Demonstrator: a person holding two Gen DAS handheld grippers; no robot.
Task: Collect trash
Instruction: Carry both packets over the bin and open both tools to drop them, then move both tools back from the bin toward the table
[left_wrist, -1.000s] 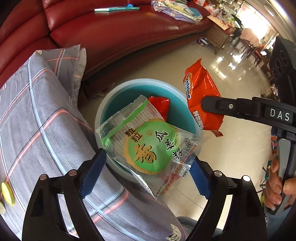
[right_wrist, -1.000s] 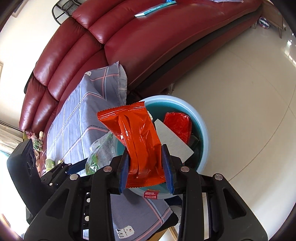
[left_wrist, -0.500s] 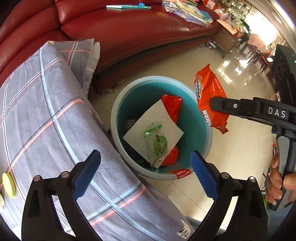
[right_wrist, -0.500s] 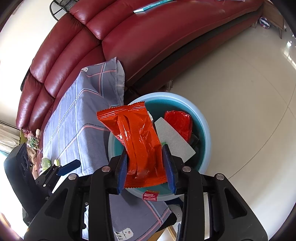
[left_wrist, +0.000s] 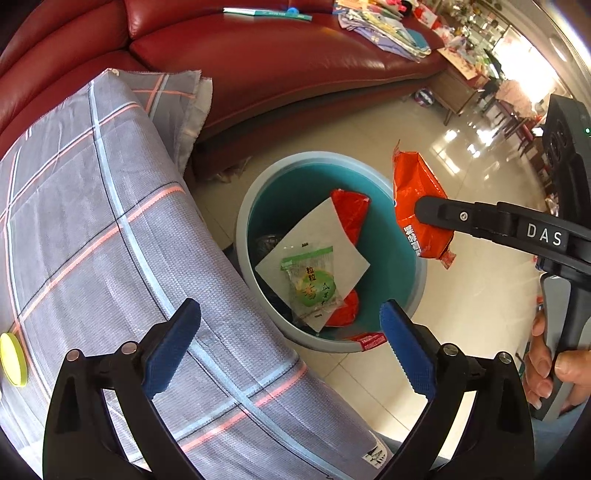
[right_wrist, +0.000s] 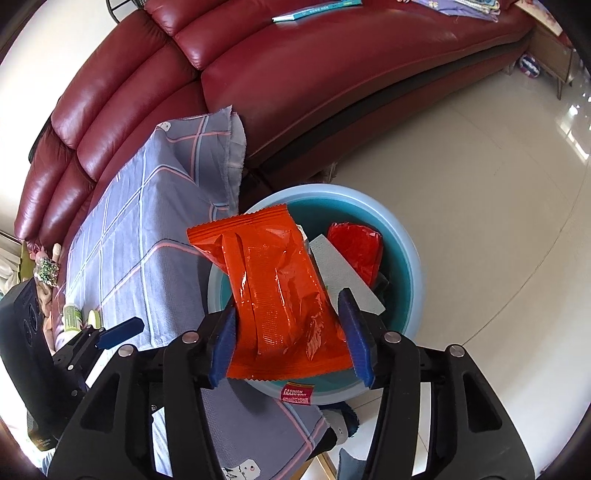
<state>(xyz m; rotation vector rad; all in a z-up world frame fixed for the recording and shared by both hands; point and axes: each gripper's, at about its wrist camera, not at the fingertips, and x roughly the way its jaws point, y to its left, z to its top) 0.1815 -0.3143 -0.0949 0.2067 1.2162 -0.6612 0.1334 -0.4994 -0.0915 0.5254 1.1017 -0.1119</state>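
A light-blue trash bin (left_wrist: 243, 236) stands on the floor beside the table. Inside it lie a green snack packet (left_wrist: 312, 284) on a white paper sheet (left_wrist: 332, 236) and red wrappers (left_wrist: 351, 210). My left gripper (left_wrist: 290, 347) is open and empty above the bin's near rim. My right gripper (right_wrist: 290, 332) is shut on an orange snack bag (right_wrist: 273, 288) and holds it over the bin (right_wrist: 410, 254). The bag also shows in the left wrist view (left_wrist: 415, 195), above the bin's right rim.
A table under a grey plaid cloth (left_wrist: 92, 229) is left of the bin. A yellow lid (left_wrist: 13, 358) lies on it. A red leather sofa (left_wrist: 277, 62) stands behind, with a booklet and folded cloths on it. Tiled floor (right_wrist: 498, 206) lies to the right.
The green packet left my left gripper and dropped into the bin onto the white sheet. My left gripper stayed open and drew back. The right gripper kept holding the orange bag over the bin.
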